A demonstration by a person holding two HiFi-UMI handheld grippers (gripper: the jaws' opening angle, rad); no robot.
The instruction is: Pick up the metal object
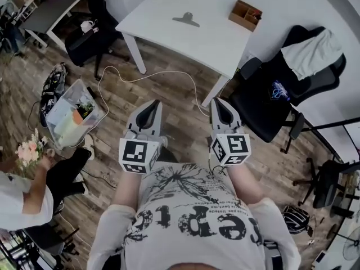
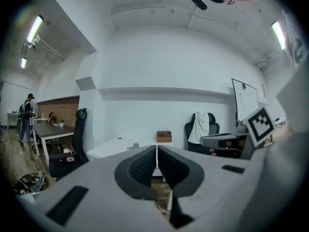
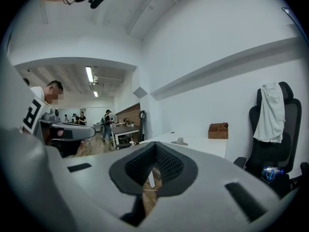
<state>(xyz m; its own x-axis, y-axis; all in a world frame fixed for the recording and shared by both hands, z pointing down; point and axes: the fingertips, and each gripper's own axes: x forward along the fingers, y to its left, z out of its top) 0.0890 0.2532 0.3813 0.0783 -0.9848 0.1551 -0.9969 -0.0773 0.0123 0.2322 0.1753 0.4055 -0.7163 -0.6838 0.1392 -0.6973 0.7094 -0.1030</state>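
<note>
1. Far left, on the wooden floor, a clear plastic bin (image 1: 76, 114) stands well apart from the counter (image 1: 169, 38).
2. Your left gripper (image 1: 152, 104) is held close to your chest, over the floor and short of the counter's near edge. In the left gripper view its jaws are drawn together at the tips with only a thin slit between them, and there is nothing in them.
3. A white cable (image 1: 146, 73) loops across the floor just beyond both grippers, below the counter's near edge.
4. The metal clip (image 1: 186, 19) lies flat near the middle of the counter, alone and untouched, well apart from both grippers.
5. Your right gripper (image 1: 221, 104) sits beside the left one at the same height, also short of the counter. Its jaws are closed tip to tip and hold nothing.
6. A wooden box (image 1: 245, 14) with compartments stands by the counter's right edge, apart from the clip.
7. Right of the counter is a black office chair (image 1: 270, 103) with a white cloth (image 1: 312, 52) draped over its back.
</note>
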